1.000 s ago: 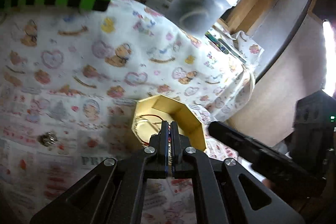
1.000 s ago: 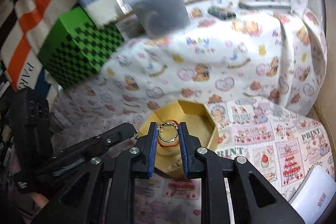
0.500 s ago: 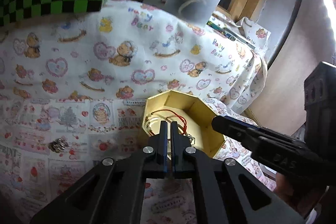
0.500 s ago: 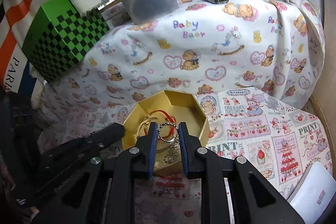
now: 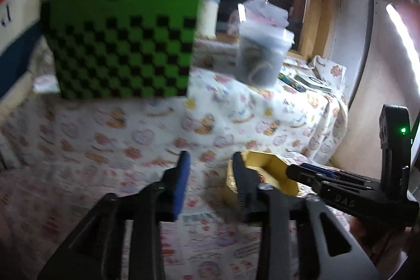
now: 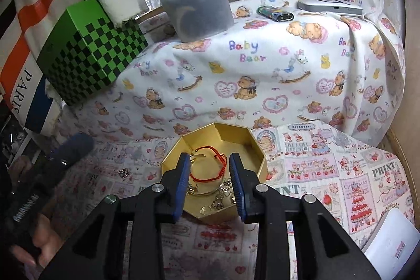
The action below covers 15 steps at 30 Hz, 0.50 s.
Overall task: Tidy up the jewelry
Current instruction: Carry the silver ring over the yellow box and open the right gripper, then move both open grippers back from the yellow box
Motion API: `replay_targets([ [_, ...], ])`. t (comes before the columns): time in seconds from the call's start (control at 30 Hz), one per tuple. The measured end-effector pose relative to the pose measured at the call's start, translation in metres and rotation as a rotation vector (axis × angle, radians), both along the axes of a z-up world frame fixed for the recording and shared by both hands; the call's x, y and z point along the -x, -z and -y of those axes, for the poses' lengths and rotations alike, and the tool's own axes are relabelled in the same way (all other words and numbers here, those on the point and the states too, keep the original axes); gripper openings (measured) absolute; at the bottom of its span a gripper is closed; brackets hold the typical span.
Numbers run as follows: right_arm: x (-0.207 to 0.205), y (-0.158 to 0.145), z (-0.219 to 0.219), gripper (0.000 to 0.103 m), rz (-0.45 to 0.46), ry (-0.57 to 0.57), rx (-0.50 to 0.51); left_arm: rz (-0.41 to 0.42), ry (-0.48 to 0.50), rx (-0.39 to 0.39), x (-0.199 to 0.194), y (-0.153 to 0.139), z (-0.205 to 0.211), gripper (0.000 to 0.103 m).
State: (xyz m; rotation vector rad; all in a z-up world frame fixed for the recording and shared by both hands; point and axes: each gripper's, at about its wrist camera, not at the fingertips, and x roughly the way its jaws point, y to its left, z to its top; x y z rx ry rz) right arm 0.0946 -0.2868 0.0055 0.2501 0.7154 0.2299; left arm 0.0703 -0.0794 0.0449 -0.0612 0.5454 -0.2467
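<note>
Both black two-finger tongs stand with their jaws apart and nothing between them. On the right wrist view, the right gripper (image 6: 209, 169) hangs directly over the gold octagonal box (image 6: 244, 133), its blue-lined fingers (image 6: 183, 175) on either side of the red cord bracelet (image 6: 207, 163) that lies inside. Near the front wall of the box I see also thin gold rings and some small silver pieces (image 6: 223, 197) — I cannot tell exactly what each one is. The left gripper (image 5: 210, 164) is beside the box, to its left, and its view is blurred, so small details there are not readable. 1 small sparkling piece (image 6: 124, 172) lies on the printed paper sheet (image 6: 341, 175), apart from the box on its left side.

My judgement is that most jewelry is already collected, and the sparkling piece outside is what remains.

What could go wrong:
- The right fingers are low and close to the box walls; a sideways move could push the light box or tip it, and the pieces would spill out.
- The sparkling piece is small and flat on the paper, so the left gripper may pinch the sheet or flick the piece away — especially if the approach is fast.
- The red cord could catch on a finger.
</note>
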Motion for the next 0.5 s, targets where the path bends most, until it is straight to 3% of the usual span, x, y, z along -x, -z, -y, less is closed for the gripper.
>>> replay_targets([
  [0.03,0.001,-0.001,-0.001,0.033,0.005,0.000,0.004,0.009,-0.014,-0.015,0.002,-0.004,-0.004,0.043],
  [0.13,0.007,-0.006,-0.003,0.034,0.030,0.000,0.008,0.028,-0.028,0.012,0.013,-0.015,-0.022,0.067],
  [0.2,0.010,-0.008,-0.006,0.046,0.051,0.002,0.016,0.054,-0.038,0.041,0.022,-0.021,-0.035,0.078],
  [0.37,0.016,-0.014,-0.012,0.051,0.098,-0.007,0.042,0.097,-0.072,0.011,0.029,-0.025,-0.050,0.087],
  [0.5,0.021,-0.016,-0.021,0.070,0.140,-0.048,0.063,0.087,-0.113,0.046,0.028,-0.013,-0.064,0.098],
])
